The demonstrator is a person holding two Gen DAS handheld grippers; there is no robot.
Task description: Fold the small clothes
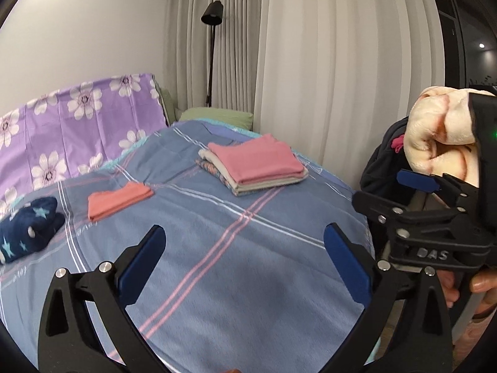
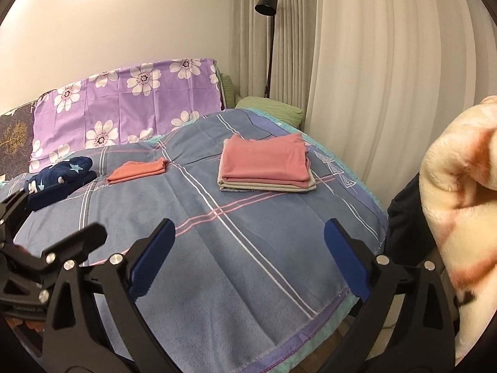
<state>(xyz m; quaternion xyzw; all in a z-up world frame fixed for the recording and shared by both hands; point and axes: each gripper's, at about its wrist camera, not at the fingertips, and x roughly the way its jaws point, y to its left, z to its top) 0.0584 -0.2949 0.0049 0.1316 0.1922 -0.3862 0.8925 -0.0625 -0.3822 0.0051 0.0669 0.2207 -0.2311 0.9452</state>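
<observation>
A stack of folded clothes (image 2: 265, 168), pink on top, lies toward the far right of the blue plaid bedspread (image 2: 217, 248). Left of it sits 1 folded coral piece (image 2: 138, 171), then a navy star-print garment (image 1: 28, 228) near the floral pillow (image 2: 124, 105). Both the left gripper (image 1: 243, 261) and right gripper (image 2: 248, 256) hover with fingers wide, holding nothing. Raised letters "DAS" show on the right gripper's body. A cream fleece blanket (image 2: 459, 205) hangs at right.

folded stack (image 1: 254, 163) on bedspread (image 1: 217, 248), jaws apart
</observation>
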